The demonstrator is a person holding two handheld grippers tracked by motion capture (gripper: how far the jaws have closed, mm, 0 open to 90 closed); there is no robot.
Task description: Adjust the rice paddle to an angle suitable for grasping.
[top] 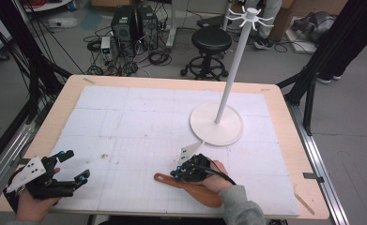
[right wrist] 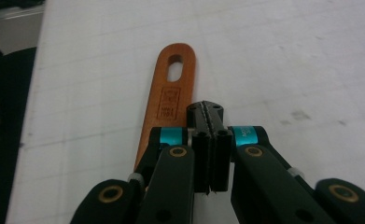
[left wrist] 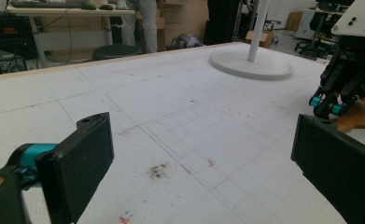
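Note:
A brown wooden utensil [top: 204, 197] lies flat on the white mat near the table's front edge, its slotted handle end [right wrist: 173, 93] pointing left. My right gripper [top: 174, 174] rests low over it, jaws pressed together, with the handle passing beside and under them, not between them. In the left gripper view the right gripper [left wrist: 327, 107] sits at the far right next to the wood [left wrist: 362, 114]. My left gripper [top: 76, 165] is at the front left corner, held wide open and empty [left wrist: 203, 158]. A white hanger stand [top: 217, 124] rises from its round base right of centre.
The white gridded mat [top: 139, 117] covers most of the wooden table [top: 61, 101]. Behind the table are a black stool [top: 211, 40], computer towers [top: 132, 23] and cables. Black frame legs [top: 312, 70] stand at both sides.

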